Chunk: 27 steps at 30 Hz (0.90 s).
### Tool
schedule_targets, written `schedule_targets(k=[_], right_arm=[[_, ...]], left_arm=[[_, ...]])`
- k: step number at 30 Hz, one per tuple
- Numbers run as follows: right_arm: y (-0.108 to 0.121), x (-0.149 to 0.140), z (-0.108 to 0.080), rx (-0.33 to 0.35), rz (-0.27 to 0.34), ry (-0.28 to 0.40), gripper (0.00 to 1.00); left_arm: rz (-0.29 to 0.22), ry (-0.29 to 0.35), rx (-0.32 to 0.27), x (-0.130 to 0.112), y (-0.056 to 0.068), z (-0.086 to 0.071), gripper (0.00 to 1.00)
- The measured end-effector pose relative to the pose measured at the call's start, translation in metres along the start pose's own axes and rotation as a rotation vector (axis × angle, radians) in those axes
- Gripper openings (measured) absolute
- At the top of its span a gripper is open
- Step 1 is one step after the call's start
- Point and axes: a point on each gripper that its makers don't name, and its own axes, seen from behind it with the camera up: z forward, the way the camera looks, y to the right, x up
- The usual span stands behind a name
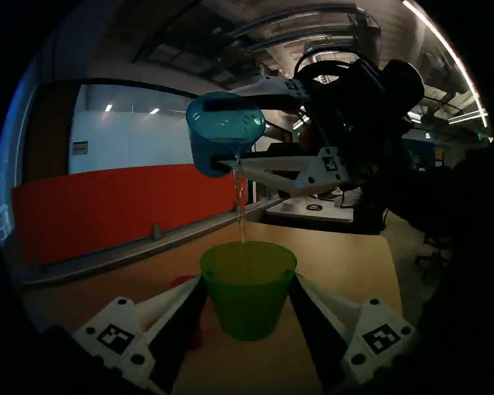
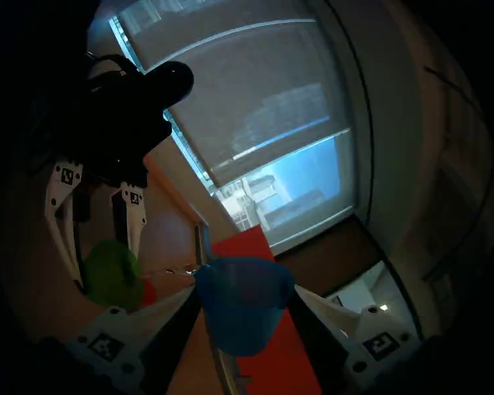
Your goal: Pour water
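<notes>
In the left gripper view, my left gripper [image 1: 248,293] is shut on a green cup [image 1: 248,289] held upright over the wooden table [image 1: 352,263]. Above it my right gripper [image 1: 230,161] holds a blue cup [image 1: 222,135] tipped toward me, and a thin stream of water [image 1: 240,210] falls from its rim into the green cup. In the right gripper view, my right gripper [image 2: 244,306] is shut on the tilted blue cup [image 2: 242,309]. The green cup [image 2: 110,273] sits to the left between the left gripper's white fingers [image 2: 130,220]; water [image 2: 174,270] runs toward it.
A small red object [image 1: 181,282] lies on the table just left of the green cup. An orange wall panel [image 1: 115,204] and a window ledge run along the table's far side. Desks and office chairs [image 1: 438,243] stand to the right.
</notes>
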Motion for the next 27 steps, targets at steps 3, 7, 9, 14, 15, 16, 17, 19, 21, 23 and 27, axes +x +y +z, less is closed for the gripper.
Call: schedule_targets(k=[3,7,9,14,15,16,17,19,21,23,27], right_arm=[[0.0019,0.0005,0.0002,-0.004,-0.006,0.002,0.89],[0.0051,0.0014,0.0005,-0.01,-0.016,0.003,0.89],[0.0058,0.0021,0.0002,-0.01,-0.023,0.003,0.89],[0.0061,0.0037,0.0001,-0.008,-0.04,0.004,0.89],[0.0061,0.0039,0.0001,-0.008,-0.044,0.004,0.89],[0.0061,0.0039,0.0001,-0.008,-0.049,0.003,0.89],[0.0061,0.004,0.0001,-0.009,-0.054,0.003,0.89],[0.0061,0.0039,0.0003,-0.009,-0.063,0.001,0.89],[0.0063,0.0039,0.0005,-0.01,-0.072,0.0,0.89],[0.0065,0.0042,0.0009,-0.011,-0.08,0.0,0.89],[0.0077,0.0056,0.001,-0.013,-0.096,0.002,0.89]], left_arm=[[0.001,0.001,0.0,0.0003,0.0002,0.0004,0.83],[0.001,0.002,0.001,0.0006,0.0,0.0003,0.83],[0.001,0.002,0.003,0.0008,-0.0006,0.0003,0.83],[0.001,0.002,0.004,0.0002,-0.0004,0.0005,0.83],[0.002,0.001,0.004,0.0001,-0.0003,0.0005,0.83],[0.002,0.001,0.003,0.0003,-0.0001,0.0005,0.83],[0.003,0.002,0.002,0.0006,0.0002,0.0004,0.83],[0.004,0.002,0.001,0.0012,0.0006,0.0002,0.83],[0.004,0.003,0.0,0.0021,0.0009,-0.0002,0.83],[0.005,0.004,0.0,0.0023,0.0002,-0.0007,0.83],[0.006,0.003,0.002,0.0028,-0.0007,-0.0011,0.83]])
